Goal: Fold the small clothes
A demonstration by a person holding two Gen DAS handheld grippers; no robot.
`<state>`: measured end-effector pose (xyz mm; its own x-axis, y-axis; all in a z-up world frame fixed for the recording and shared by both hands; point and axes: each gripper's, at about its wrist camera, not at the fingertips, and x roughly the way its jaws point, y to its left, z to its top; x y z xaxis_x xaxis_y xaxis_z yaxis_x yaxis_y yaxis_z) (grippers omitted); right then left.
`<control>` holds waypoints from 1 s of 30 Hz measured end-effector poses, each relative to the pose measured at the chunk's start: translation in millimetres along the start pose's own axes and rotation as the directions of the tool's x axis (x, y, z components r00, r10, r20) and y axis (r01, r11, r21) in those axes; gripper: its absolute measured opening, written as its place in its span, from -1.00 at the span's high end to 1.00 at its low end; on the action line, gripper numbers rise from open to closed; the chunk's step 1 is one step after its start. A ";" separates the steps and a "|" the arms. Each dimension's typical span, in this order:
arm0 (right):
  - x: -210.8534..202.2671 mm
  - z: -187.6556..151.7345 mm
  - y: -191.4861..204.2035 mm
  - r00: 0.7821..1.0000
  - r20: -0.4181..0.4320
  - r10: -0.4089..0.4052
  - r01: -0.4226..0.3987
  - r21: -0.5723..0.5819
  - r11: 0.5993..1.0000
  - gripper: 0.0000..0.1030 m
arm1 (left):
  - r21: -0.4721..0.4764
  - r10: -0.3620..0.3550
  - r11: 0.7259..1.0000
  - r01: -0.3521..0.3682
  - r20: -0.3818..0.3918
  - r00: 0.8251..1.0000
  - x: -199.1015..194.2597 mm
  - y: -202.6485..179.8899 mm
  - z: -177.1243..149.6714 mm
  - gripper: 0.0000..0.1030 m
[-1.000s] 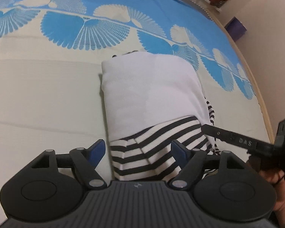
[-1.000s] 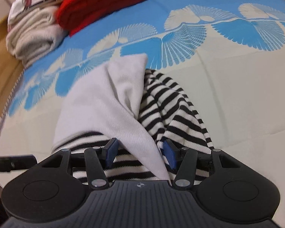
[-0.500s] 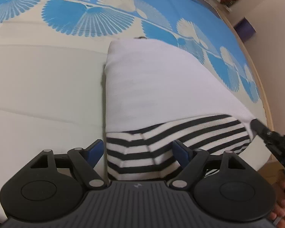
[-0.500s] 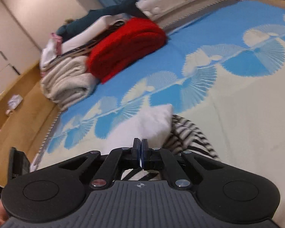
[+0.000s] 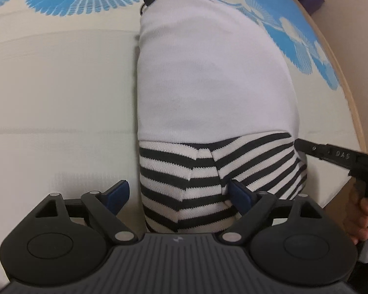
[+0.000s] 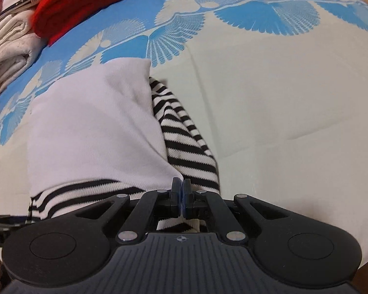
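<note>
The white-and-striped garment (image 5: 213,93) lies half-folded on the bed (image 5: 56,93), its long axis running away from both cameras, striped hem nearest. The left gripper (image 5: 177,193) stands spread around the hem's left corner. The right gripper (image 6: 181,191) is pressed together at the right corner, seemingly pinching fabric, though that is hard to confirm. Next, the left must close so both corners lift together.

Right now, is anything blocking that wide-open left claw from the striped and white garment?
Nothing visible does. The left gripper stands open right over the garment's striped near end, with only bare bedspread beside it. The right gripper is shut at the garment's other side.
</note>
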<state>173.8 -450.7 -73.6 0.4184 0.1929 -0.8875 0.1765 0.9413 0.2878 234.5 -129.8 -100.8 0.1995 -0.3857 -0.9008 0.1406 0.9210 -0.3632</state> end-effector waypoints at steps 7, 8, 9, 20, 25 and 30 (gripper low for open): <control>-5.1 1.2 1.6 0.998 0.059 -0.005 0.007 -0.027 1.000 1.00 | 0.200 0.115 0.974 -0.108 -0.026 0.993 8.6 -8.2 -11.4 -0.59; -5.1 1.8 2.0 0.998 0.065 -0.011 0.013 -0.031 0.999 1.00 | 0.228 0.134 0.966 -0.125 -0.022 0.991 9.9 -9.1 -13.3 -0.59; -5.7 1.8 2.9 0.997 0.071 -0.018 0.021 -0.037 0.999 1.00 | 0.227 0.135 0.966 -0.127 -0.021 0.991 8.9 -9.3 -13.1 -0.59; -32.2 2.6 -9.7 0.976 0.172 0.130 -0.146 0.083 0.986 -0.16 | -0.130 -0.033 0.990 0.062 0.216 0.976 -28.1 39.5 41.2 -0.56; -8.8 -3.0 1.9 0.986 0.029 0.164 -0.164 0.011 0.986 -0.10 | -0.380 -0.175 0.899 0.219 0.147 0.973 22.7 76.1 71.0 -0.58; 6.2 -5.6 1.3 0.988 -0.047 0.149 -0.148 0.029 0.989 0.26 | -0.402 -0.244 0.869 0.289 0.159 0.957 49.0 76.5 81.8 -0.65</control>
<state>171.7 -446.7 -80.7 0.3975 0.3436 -0.8508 0.1382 0.8942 0.4258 334.3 -82.7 -153.3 0.3111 -0.6024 -0.7351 -0.2097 0.7109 -0.6713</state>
